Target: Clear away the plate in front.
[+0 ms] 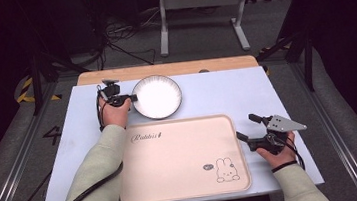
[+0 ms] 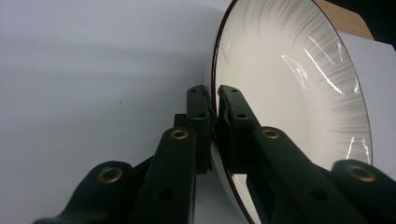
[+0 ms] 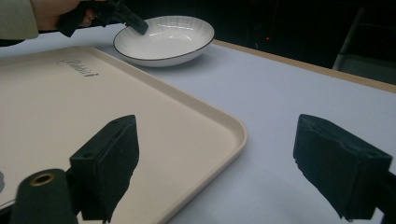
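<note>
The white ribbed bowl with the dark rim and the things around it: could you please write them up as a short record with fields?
bowl: white ribbed bowl with a dark rim, upright on the pale blue table, beyond the tray
left gripper: jaws clamped on the bowl's rim, one inside, one outside
right gripper: jaws apart, nothing between them, at the tray's right edge
tray: beige rectangular tray with a rabbit drawing, nothing on it
bowl and tray: apart
</note>
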